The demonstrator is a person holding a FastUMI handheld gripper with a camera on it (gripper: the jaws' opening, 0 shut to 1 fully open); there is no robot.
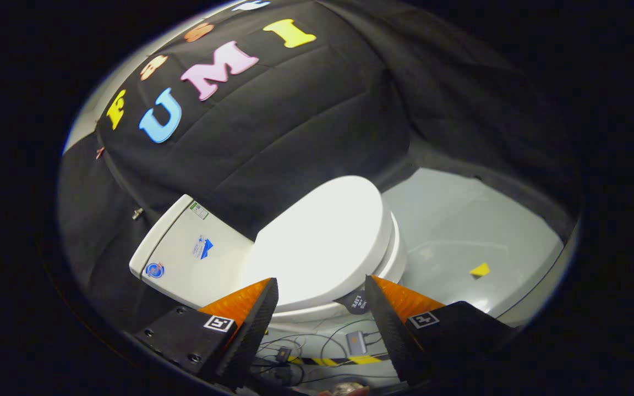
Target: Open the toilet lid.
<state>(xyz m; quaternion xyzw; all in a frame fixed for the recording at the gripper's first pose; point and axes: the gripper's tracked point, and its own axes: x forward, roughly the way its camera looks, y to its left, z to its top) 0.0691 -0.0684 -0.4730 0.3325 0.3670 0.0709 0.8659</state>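
A white toilet stands ahead of me, its lid (322, 239) lying shut flat on the bowl (397, 258). The white cistern (187, 253) with small stickers sits behind the lid against the black cloth wall. My gripper (321, 291) is open, its two fingers spread wide with nothing between them. The fingertips hang just in front of the lid's near rim, apart from it. The view is tilted, so the toilet leans to one side.
A pale grey floor (460, 231) stretches beyond the bowl, with a small yellow marker (480, 270) on it. Below the fingers lie loose cables, a small grey box (356, 342) and a yellow-and-black striped tape (344, 361). Black cloth walls close in the booth.
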